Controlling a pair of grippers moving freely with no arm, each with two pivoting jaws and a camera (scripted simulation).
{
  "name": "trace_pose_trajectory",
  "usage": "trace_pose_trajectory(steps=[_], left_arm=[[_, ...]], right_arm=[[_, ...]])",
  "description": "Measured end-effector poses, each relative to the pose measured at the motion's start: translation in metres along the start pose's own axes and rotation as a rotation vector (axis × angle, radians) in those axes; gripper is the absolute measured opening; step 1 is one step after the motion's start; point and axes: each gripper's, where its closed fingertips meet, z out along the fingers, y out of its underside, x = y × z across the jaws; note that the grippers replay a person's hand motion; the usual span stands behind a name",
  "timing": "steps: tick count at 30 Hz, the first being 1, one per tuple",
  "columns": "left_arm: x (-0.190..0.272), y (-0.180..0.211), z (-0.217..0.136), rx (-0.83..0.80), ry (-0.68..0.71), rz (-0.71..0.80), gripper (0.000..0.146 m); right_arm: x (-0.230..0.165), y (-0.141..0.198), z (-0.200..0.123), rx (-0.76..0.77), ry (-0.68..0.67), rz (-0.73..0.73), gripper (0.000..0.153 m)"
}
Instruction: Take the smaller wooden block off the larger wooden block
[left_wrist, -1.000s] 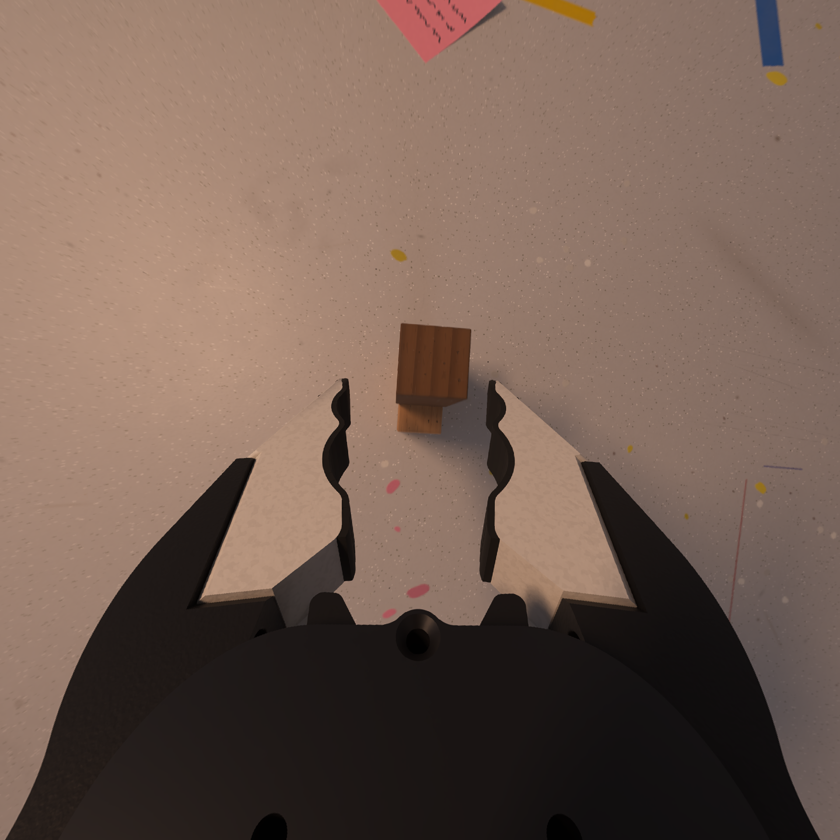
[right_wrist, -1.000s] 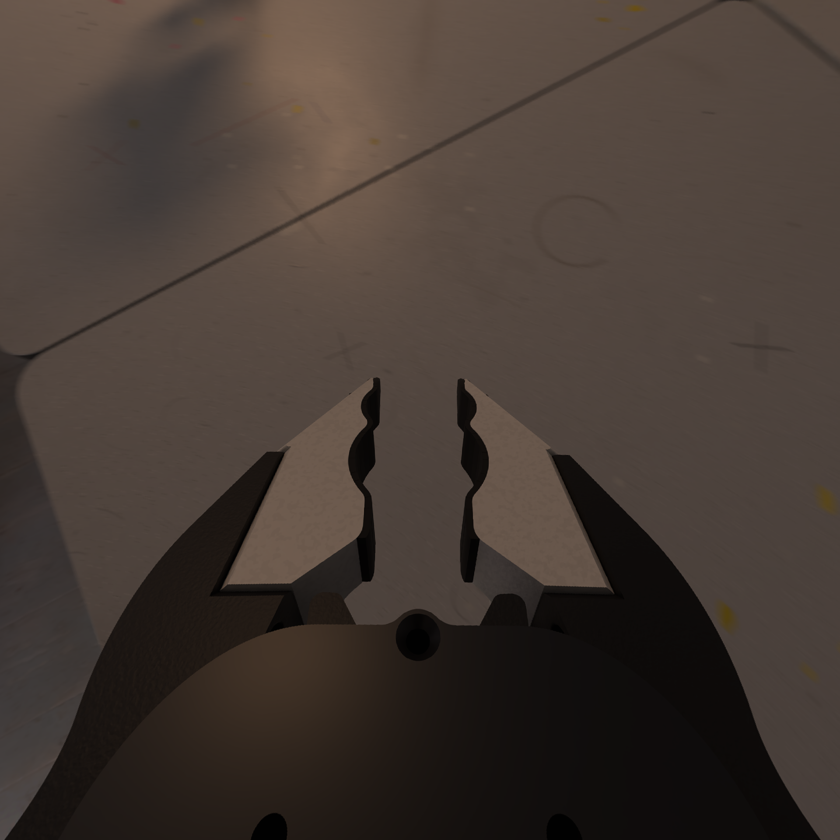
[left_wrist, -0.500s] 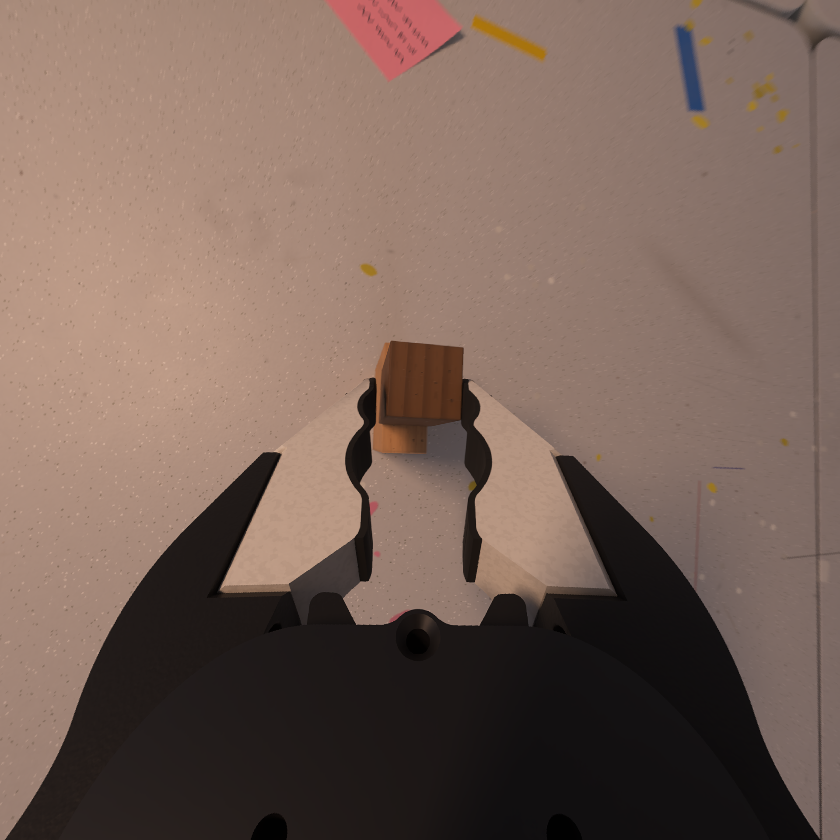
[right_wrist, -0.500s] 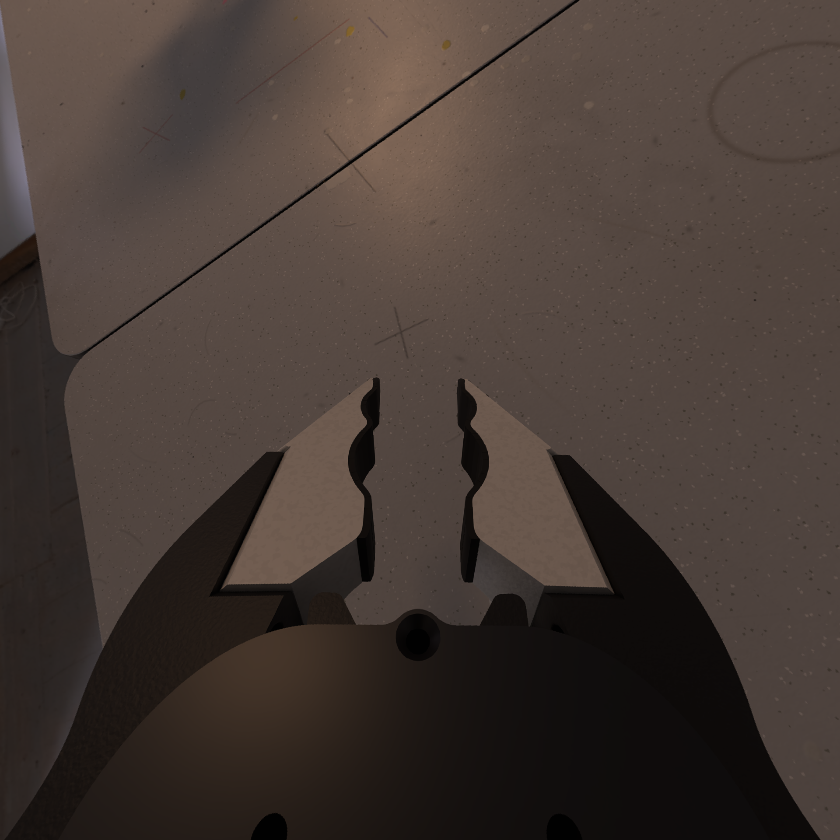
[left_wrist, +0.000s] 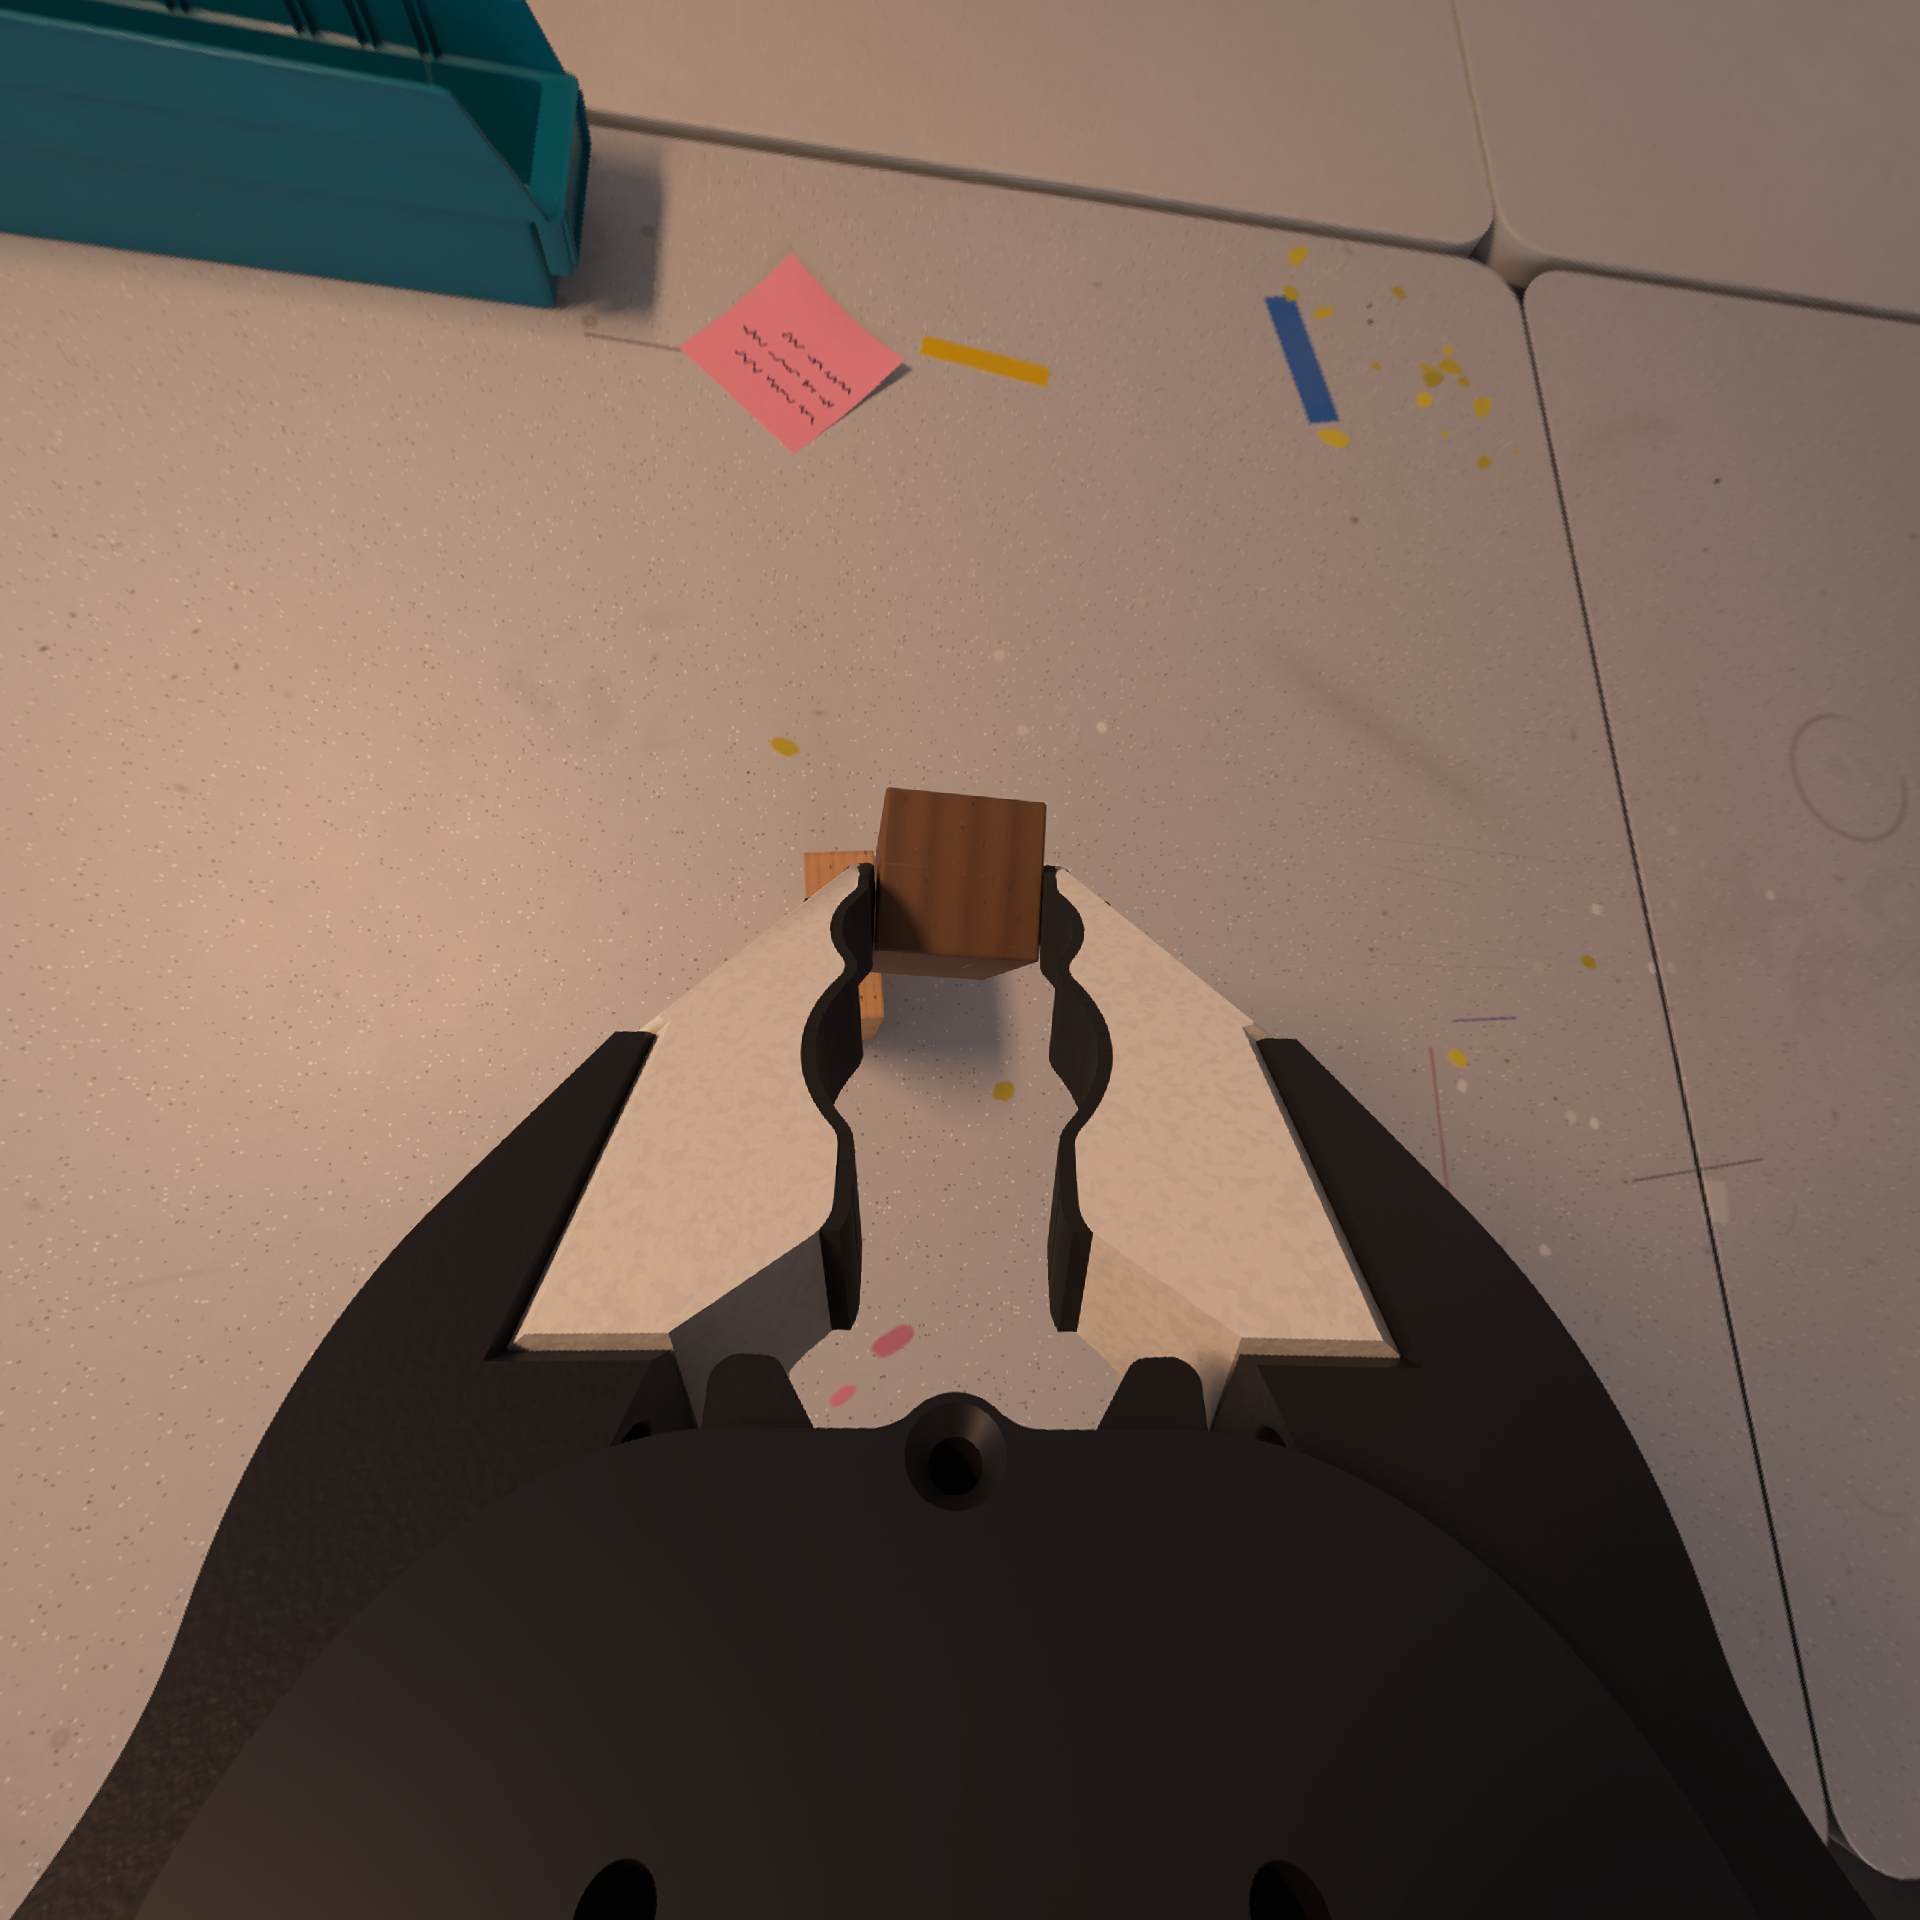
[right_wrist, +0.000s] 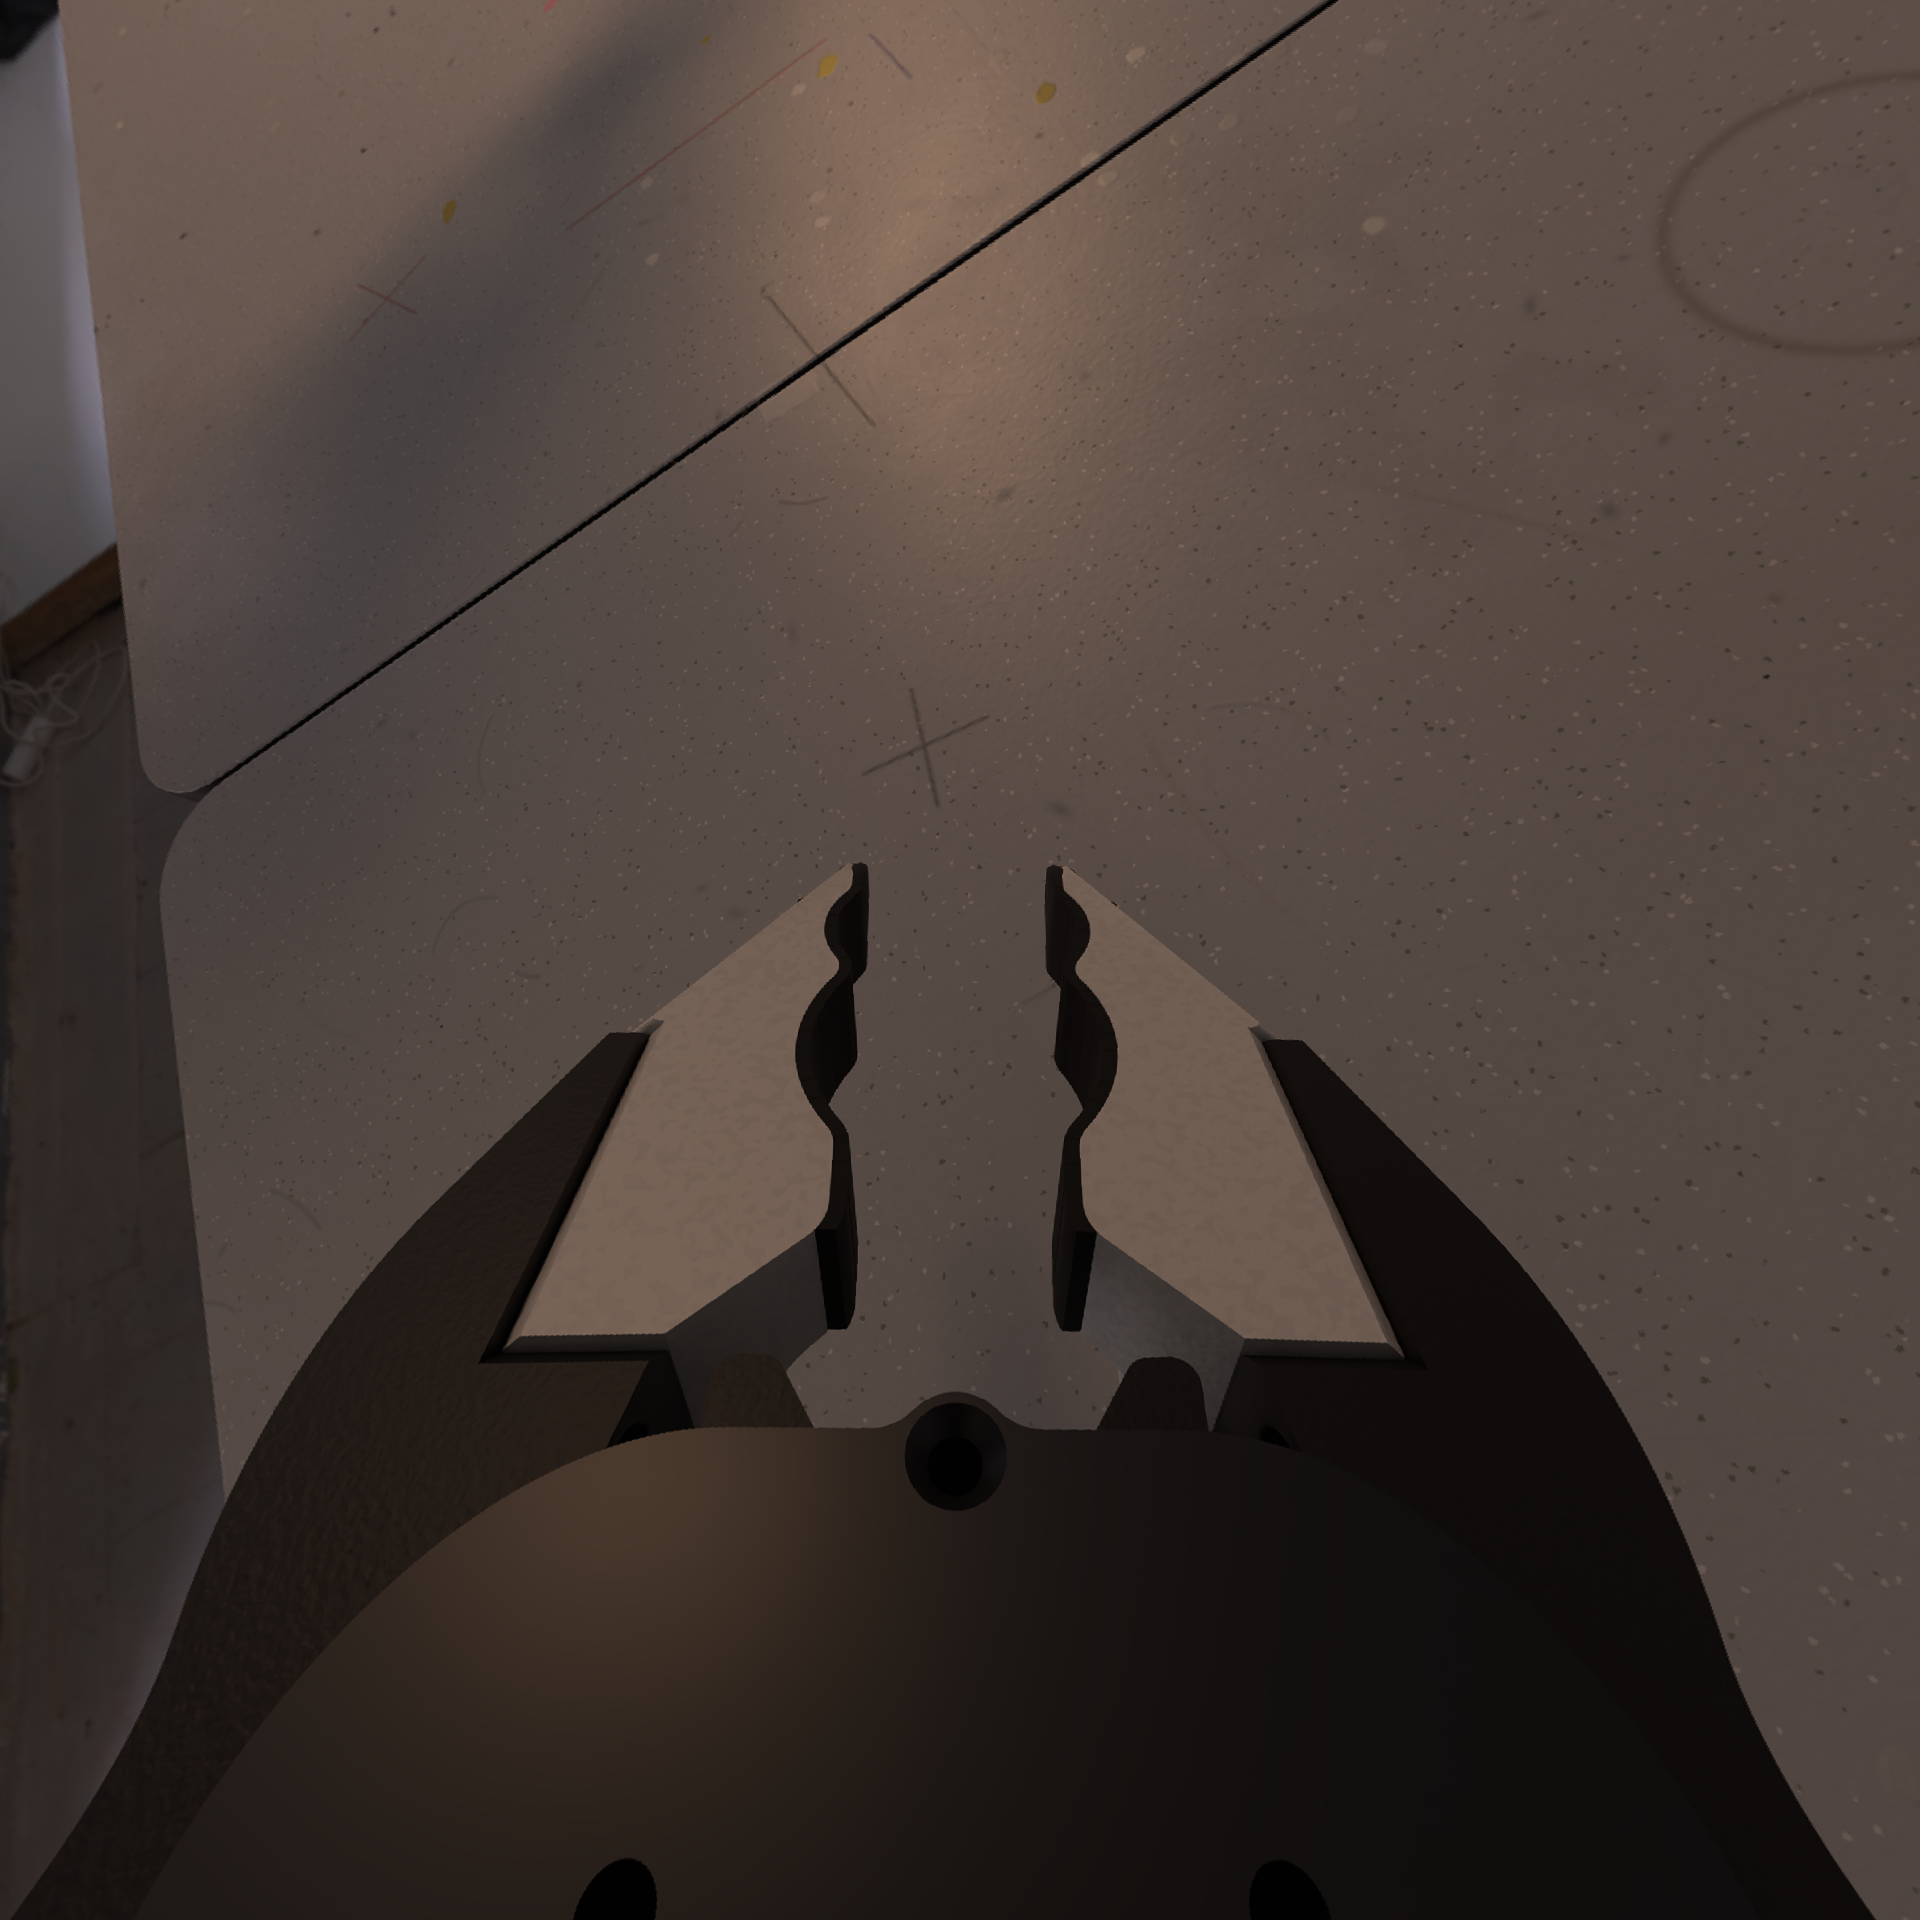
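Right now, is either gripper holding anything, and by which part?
The left gripper holds the darker wooden block by its two opposite side faces, at the tips of its jaws. The right gripper holds nothing.

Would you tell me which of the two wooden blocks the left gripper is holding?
The left gripper is shut on the dark brown block, lifted above its shadow; the lighter orange block sits partly hidden behind the left finger.

The held block (left_wrist: 958, 883) is dark brown with vertical grain; the block (left_wrist: 834, 875) behind it is pale orange-tan. The tongs (left_wrist: 957, 883) are black with cream, mottled fingers (left_wrist: 727, 1101). At 11 o'clock on the beige speckled worktop (left_wrist: 312, 727) lie a pink note (left_wrist: 792, 351) and a teal bin (left_wrist: 281, 145).
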Motion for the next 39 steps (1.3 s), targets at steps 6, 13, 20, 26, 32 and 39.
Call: trace_pose_trajectory(steps=[6,13,20,26,32,39], left_arm=[[0.001,-0.015,-0.023,0.051,0.003,-0.007,0.031],[0.004,-0.041,-0.053,0.139,0.017,-0.008,0.031],[0.011,-0.061,-0.075,0.225,0.069,-0.025,0.031],[0.02,-0.073,-0.09,0.285,0.09,-0.013,0.031],[0.036,-0.071,-0.091,0.286,0.147,-0.017,0.031],[0.067,-0.085,-0.121,0.379,0.248,-0.002,0.031]], right_arm=[[0.0,0.002,0.001,0.001,-0.005,-0.007,0.034],[0.001,0.005,0.0,0.003,-0.006,-0.008,0.034],[0.001,0.006,0.001,0.003,-0.011,-0.012,0.034],[0.001,0.006,0.0,0.003,-0.013,-0.016,0.034],[0.0,0.006,0.003,0.008,-0.022,-0.015,0.034],[0.002,0.007,0.002,-0.007,-0.021,-0.023,0.034]])
